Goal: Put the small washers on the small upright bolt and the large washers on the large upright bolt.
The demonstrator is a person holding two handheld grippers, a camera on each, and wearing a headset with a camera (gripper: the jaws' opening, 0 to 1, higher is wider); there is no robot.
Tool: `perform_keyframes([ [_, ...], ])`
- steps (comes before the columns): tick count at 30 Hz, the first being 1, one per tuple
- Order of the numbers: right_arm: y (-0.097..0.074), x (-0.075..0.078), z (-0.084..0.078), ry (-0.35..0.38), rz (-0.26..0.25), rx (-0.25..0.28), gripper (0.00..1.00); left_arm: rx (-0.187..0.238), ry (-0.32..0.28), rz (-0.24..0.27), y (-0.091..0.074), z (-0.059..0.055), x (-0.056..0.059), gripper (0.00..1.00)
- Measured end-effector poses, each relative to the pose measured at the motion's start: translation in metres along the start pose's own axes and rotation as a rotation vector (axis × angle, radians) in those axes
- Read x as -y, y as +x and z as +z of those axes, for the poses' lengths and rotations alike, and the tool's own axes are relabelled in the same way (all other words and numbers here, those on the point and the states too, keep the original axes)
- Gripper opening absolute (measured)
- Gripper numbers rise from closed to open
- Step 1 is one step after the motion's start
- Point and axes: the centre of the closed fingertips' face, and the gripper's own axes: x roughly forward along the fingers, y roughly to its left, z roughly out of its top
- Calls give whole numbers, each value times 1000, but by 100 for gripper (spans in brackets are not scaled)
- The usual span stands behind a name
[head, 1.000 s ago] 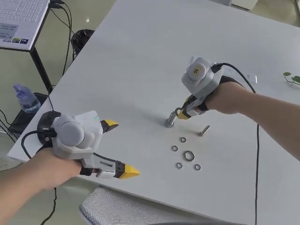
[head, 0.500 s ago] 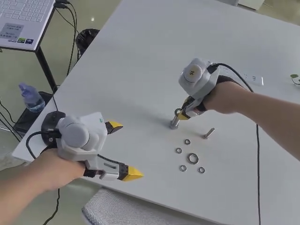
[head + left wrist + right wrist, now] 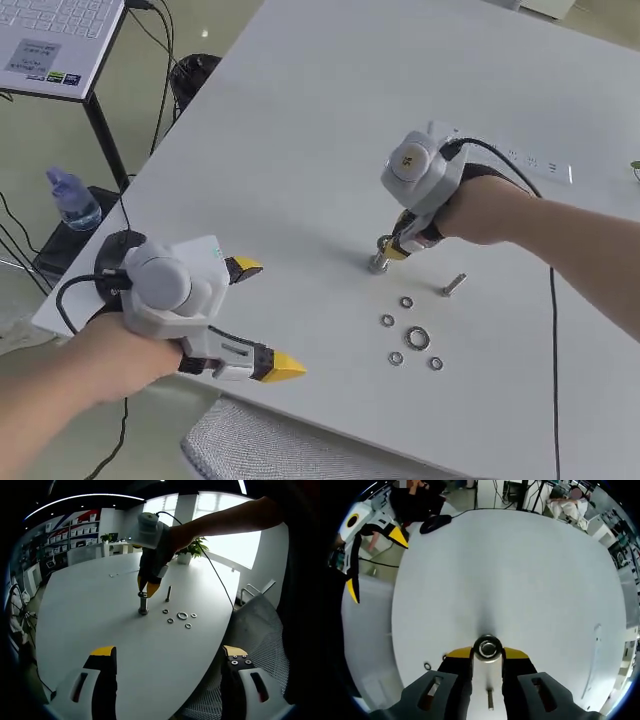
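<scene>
From the head view we see our left gripper (image 3: pixel 270 316) spread wide and our right gripper (image 3: pixel 390 248) atop the large upright bolt (image 3: pixel 379 264). In the left gripper view, loose washers (image 3: pixel 182 614) lie beside that bolt. In the right gripper view, the jaws pinch a large washer (image 3: pixel 487 647).

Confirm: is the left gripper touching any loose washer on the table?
Apart. In the head view the left gripper is open, with bare table between its tips and the loose washers.

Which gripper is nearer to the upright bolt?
Right. The right gripper holds a washer in its jaws just above the upright bolt; the left gripper hangs open well away, by the table's near edge.
</scene>
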Motion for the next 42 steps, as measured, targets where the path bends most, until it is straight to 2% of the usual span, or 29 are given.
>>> perform_keyframes([
  [9,8,6,1,-11,1,-15,21,6,-6,-1,-1,0,-1,86],
  [16,15,2,-3,-22,1,-31,21,7,-8,-2,-2,2,-2,85],
  [20,28,2,-5,-29,6,-36,21,8,-12,-8,-1,2,-3,85],
  [23,28,3,-6,-29,7,-40,21,9,-16,-10,-1,2,-4,85],
  [26,34,7,-9,-28,2,-41,21,8,-13,-9,0,1,-4,85],
  [29,35,1,-10,-20,3,-40,21,-6,-1,-14,1,-2,-4,85],
  [35,36,-5,-10,-12,1,-40,21,8,-5,-12,0,0,-5,87],
  [42,39,-9,-9,10,0,-38,21,-2,4,-24,1,-2,-5,86],
])
